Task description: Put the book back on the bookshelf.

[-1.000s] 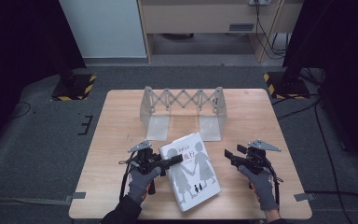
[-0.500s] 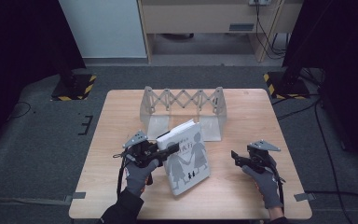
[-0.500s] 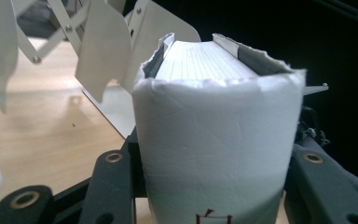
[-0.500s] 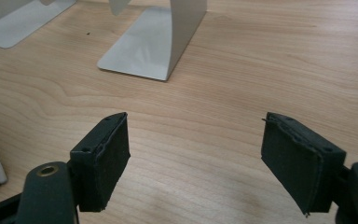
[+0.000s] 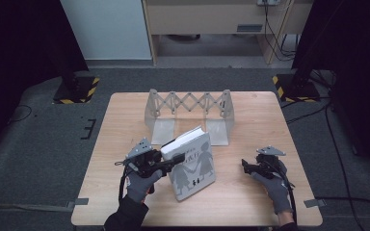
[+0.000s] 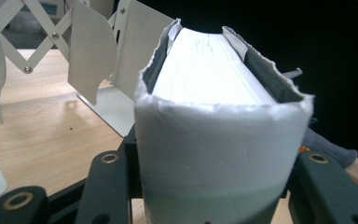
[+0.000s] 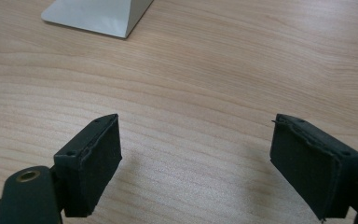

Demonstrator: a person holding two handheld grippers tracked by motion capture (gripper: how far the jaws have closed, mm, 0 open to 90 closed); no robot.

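Note:
A thick white book with dark figures on its cover stands tilted on its lower edge at the table's middle front. My left gripper is shut on its spine end from the left. In the left gripper view the book's white spine sits clamped between the two black jaws of my left gripper, pages facing up. My right gripper hovers apart from the book at the front right, open. In the right gripper view my right gripper has only bare wood between its fingers.
A grey metal expanding book rack with upright dividers stands behind the book at the table's centre. Its dividers are close ahead in the left gripper view, and one base plate lies beyond the right jaws. The wooden table is bare to the right.
The book went from lying flat to standing tilted on its edge, lifted by my left gripper. My right gripper drew away from it, back toward the right front.

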